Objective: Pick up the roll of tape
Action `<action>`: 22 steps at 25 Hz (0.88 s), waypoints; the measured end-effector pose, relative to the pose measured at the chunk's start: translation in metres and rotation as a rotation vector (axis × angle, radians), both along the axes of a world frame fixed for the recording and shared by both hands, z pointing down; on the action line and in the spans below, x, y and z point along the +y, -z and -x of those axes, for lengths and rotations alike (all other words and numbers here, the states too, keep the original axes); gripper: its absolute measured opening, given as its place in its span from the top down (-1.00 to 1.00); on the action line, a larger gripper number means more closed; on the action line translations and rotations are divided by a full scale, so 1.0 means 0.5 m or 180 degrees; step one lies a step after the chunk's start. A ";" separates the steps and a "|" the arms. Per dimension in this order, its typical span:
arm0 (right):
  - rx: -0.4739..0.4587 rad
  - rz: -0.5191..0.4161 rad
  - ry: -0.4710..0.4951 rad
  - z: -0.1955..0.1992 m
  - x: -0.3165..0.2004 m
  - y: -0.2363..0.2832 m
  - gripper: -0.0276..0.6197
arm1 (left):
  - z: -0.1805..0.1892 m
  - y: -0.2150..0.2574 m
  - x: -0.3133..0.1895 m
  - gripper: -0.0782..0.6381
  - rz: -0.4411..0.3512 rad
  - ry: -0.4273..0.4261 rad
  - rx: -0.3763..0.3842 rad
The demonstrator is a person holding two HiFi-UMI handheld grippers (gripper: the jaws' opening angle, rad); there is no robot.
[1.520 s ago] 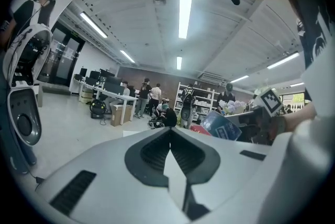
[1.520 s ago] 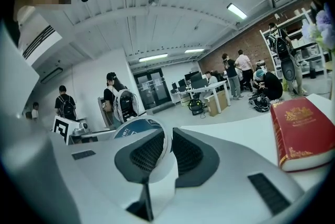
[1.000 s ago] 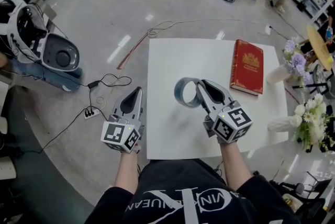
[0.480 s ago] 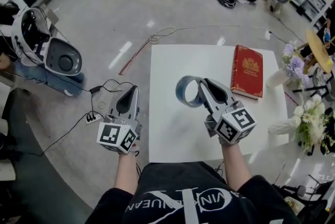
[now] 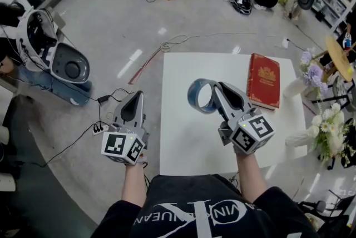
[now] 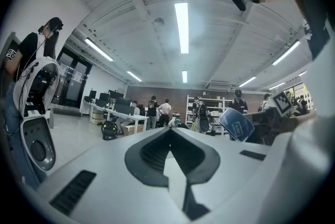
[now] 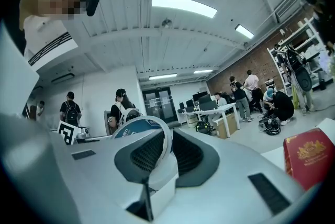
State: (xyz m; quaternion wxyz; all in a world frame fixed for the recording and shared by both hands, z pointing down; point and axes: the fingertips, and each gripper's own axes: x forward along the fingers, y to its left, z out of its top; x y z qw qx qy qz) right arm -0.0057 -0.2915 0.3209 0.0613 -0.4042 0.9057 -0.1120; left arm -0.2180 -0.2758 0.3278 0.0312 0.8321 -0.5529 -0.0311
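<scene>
Both grippers hover: the right gripper [image 5: 216, 91] pinches the blue-grey roll of tape [image 5: 192, 99] by its wall above the white tabletop's [image 5: 189, 142] middle. The left gripper [image 5: 137, 99], closed and empty, hangs beyond its left edge. Pick-up looks complete; next, just hold steady.

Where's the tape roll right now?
Head view: the tape roll is clamped in the right gripper over the white table, left of the red book.

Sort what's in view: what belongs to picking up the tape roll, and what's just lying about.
In the job:
- roll of tape, clamped in the right gripper
- white table beneath it

Lying about:
- red book on the table
- flowers at the table's edge
- cables on the floor
- left gripper, shut and empty
</scene>
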 end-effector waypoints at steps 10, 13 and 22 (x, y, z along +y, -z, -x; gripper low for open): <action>-0.0046 -0.0020 0.0027 0.011 -0.005 0.002 0.71 | 0.022 0.000 0.009 0.77 -0.0015 0.0094 -0.0014; -0.0044 -0.0004 0.0043 0.015 -0.004 -0.002 0.71 | 0.032 -0.005 0.015 0.77 0.0010 0.0139 -0.0012; -0.0046 0.0030 0.0082 0.024 -0.006 -0.007 0.71 | 0.040 -0.014 0.021 0.77 0.0058 0.0175 -0.0034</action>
